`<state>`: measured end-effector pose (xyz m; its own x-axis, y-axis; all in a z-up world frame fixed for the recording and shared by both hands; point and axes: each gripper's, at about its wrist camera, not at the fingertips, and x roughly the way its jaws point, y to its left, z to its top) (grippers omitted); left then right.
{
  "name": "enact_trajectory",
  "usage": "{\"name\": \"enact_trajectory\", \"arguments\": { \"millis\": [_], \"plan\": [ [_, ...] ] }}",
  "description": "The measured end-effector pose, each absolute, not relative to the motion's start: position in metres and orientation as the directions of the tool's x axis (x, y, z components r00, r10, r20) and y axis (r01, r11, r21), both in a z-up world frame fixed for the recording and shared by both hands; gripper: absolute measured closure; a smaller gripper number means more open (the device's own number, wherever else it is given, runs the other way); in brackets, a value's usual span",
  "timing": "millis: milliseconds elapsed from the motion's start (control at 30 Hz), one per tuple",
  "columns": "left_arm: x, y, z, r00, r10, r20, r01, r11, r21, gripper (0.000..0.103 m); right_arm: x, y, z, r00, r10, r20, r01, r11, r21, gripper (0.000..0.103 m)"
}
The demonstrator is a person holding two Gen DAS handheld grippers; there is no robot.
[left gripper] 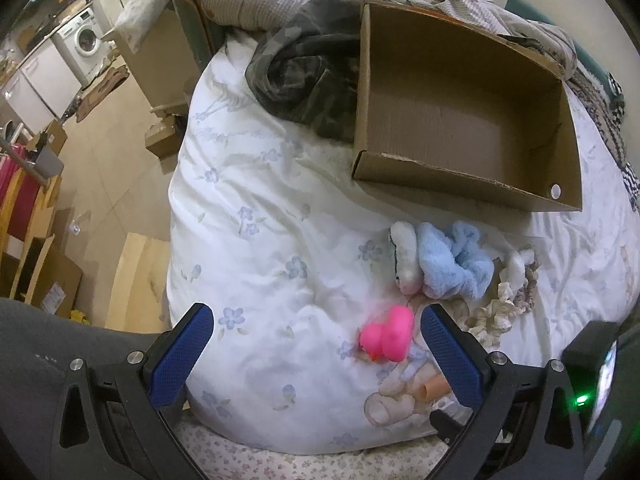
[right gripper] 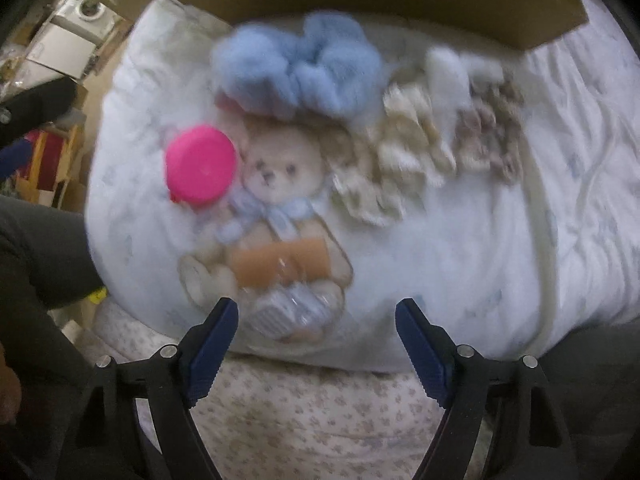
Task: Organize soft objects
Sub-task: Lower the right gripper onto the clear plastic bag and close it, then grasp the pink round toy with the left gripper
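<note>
Brown corrugated cardboard makes up the open, shallow box at the far side of the white floral-print quilt on the bed, seen from the left wrist; it looks empty, likely set there to receive the soft things. Nearer lie a fluffy pale-blue scrunchie, a white plush piece touching it, cream frilled scrunchies and a bright pink rubber duck, grouped within easy reach. The left hand-held gripper hangs above the quilt with its blue pads apart, the duck just inside its right pad, untouched.

The right wrist view is blurred. The right hand-held gripper points down with its jaws wide and nothing between them, over a printed teddy bear on the quilt; the duck and scrunchies lie beyond.
</note>
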<state>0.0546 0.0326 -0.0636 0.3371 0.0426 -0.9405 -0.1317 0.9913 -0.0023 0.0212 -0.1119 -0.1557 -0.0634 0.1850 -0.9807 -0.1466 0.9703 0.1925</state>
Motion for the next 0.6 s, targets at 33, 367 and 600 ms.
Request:
{"name": "enact_trajectory", "arguments": {
  "millis": [33, 367, 600],
  "plan": [
    [0.055, 0.032, -0.065, 0.336, 0.036, -0.941, -0.129, 0.992, -0.008, 0.0, 0.019, -0.11, -0.161, -0.082, 0.175, -0.981, -0.157, 0.97, 0.186, 0.017],
    [0.052, 0.024, -0.075, 0.316, 0.028, -0.948, -0.092, 0.996, -0.001, 0.0, 0.027, -0.099, -0.147, -0.012, 0.242, -0.97, -0.174, 0.955, 0.24, 0.072],
    [0.059, 0.027, -0.092, 0.256, -0.017, -0.966, -0.124, 0.991, -0.05, 0.011, 0.048, -0.151, -0.11, 0.156, 0.322, -0.934, -0.021, 0.946, 0.323, 0.073]
  ]
}}
